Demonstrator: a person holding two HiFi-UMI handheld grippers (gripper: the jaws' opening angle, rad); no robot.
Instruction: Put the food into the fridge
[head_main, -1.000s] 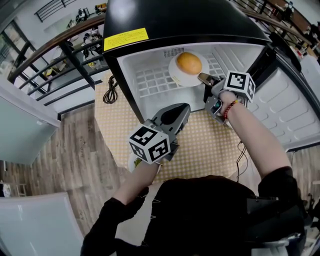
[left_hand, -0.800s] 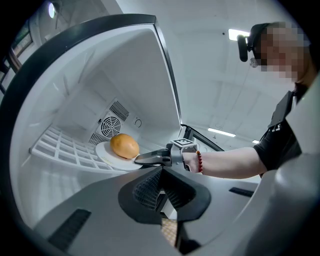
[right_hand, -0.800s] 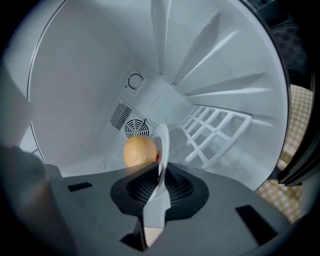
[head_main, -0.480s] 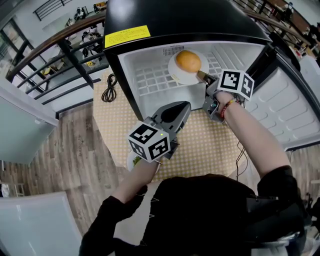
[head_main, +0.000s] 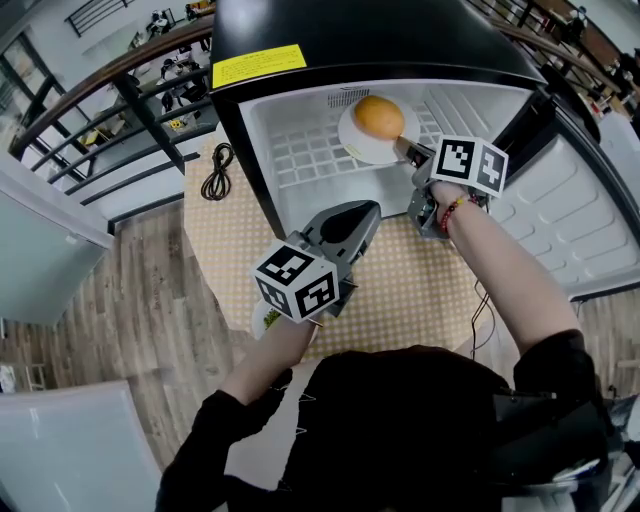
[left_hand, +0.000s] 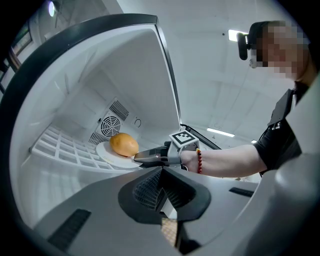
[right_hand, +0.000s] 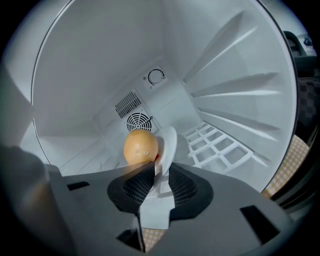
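Left gripper (head_main: 362, 214): jaws together, empty, level above dotted tablecloth (head_main: 420, 290) | open fridge (head_main: 262, 135): orange fruit (head_main: 379, 117) on white plate (head_main: 352, 142) on grid shelf (head_main: 305, 160) | right gripper (head_main: 405, 151): jaws just been opening, narrow gap, plate rim between them, unclamped.

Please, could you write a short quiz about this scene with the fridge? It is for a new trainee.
1. True or false: the orange lies on the plate.
2. The plate rests on: A) the table, B) the shelf inside the fridge, C) the floor.
3. Which gripper has the plate's rim between its jaws?

Key
1. True.
2. B.
3. The right gripper. Its jaws have just been opening, and the rim stands loose between them.
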